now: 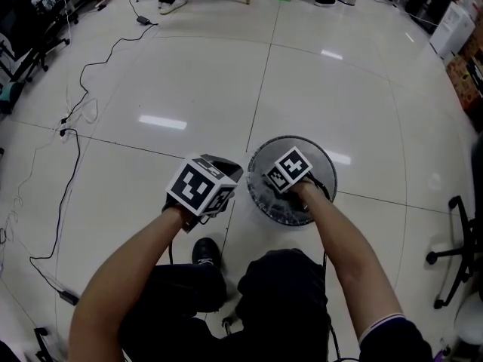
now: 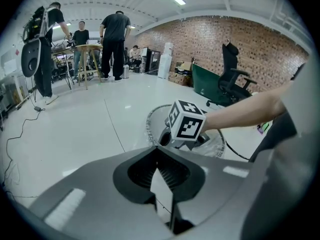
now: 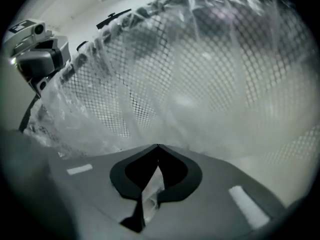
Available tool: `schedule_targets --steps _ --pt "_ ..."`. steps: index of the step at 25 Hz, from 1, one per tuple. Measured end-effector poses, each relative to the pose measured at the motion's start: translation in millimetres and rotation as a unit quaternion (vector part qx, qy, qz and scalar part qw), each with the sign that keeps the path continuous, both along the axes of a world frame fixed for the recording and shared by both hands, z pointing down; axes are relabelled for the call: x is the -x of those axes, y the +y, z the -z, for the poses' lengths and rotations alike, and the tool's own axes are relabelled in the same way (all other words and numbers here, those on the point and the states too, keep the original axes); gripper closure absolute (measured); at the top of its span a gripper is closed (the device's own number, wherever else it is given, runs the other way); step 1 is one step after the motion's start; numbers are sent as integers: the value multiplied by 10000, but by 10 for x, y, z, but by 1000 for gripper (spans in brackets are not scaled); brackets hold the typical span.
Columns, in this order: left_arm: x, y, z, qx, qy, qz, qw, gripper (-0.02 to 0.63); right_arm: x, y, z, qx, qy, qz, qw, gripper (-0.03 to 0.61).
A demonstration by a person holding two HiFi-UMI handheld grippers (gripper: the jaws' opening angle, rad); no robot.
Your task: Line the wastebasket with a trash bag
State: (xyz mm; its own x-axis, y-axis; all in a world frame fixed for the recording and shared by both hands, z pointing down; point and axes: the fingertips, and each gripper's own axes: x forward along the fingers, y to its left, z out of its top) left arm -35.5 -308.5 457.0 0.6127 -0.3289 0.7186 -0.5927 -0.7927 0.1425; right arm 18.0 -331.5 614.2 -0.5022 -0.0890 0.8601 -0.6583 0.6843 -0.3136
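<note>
A round black wire-mesh wastebasket (image 1: 302,140) stands on the white floor in front of my knees, with a clear trash bag (image 1: 290,211) inside it and crinkled over its rim. My right gripper (image 1: 281,187) reaches down into the basket, jaws shut. In the right gripper view its tips (image 3: 158,145) meet against the bag-covered mesh wall (image 3: 200,74); film shows through the gap behind them, and I cannot tell whether any is pinched. My left gripper (image 1: 229,170) hovers just left of the rim, shut (image 2: 157,148) on nothing, facing the basket (image 2: 150,119) and the right gripper (image 2: 186,126).
Black cables (image 1: 75,138) trail over the floor at the left. An office chair's base (image 1: 453,255) stands at the right. My shoe (image 1: 205,251) is near the basket. Far off, people stand at a wooden table (image 2: 90,49), and a desk chair (image 2: 232,74) sits by the brick wall.
</note>
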Motion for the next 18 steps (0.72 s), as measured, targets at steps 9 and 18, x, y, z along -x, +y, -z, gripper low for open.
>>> schedule_targets --steps 9,18 --pt "32 0 49 -34 30 23 10000 603 105 -73 154 -208 11 62 9998 538" --pt "-14 -39 104 -125 58 -25 9999 603 -138 70 113 -136 175 -77 9997 541"
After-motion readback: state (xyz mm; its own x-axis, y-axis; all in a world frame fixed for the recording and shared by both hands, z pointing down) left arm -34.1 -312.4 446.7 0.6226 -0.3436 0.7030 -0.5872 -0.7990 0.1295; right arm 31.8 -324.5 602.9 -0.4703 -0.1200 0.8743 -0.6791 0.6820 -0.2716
